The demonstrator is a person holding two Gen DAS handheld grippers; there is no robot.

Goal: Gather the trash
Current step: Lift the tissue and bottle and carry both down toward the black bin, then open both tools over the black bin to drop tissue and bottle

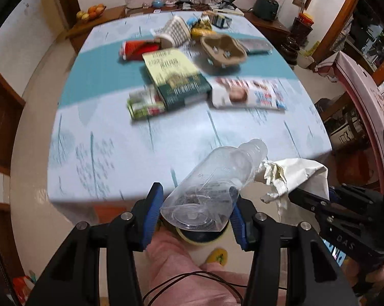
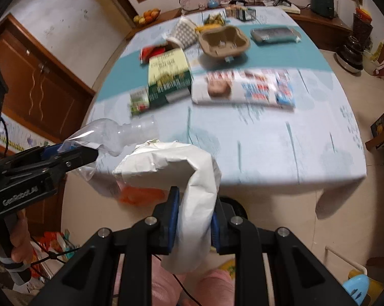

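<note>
- The table [image 1: 166,137] has a wide bare stretch of pale blue cloth along its near side; its near edge crosses the left wrist view just above the gripper, with bare floor at 9 o'clock.
- In the right wrist view the cloth's near right corner hangs down at 4 o'clock, open floor beyond it.
- The clutter sits toward 12 o'clock: a green book [image 1: 175,76], a magazine [image 1: 248,93] just right of it, a cardboard cup tray [image 1: 224,49] and a red wrapper [image 1: 138,48] farther back.
- The left gripper [image 1: 195,215] points steeply down over the table's near edge, jaws part open and pressed on the base of a clear plastic bottle [image 1: 217,178], whose neck tilts toward 1 o'clock.
- The right gripper [image 2: 194,225] hangs just off the near edge, jaws nearly together, pinching crumpled white paper [image 2: 166,163] that arches up toward 10 o'clock.
- Bottle and paper are just beside each other; whether they touch I cannot tell.
</note>
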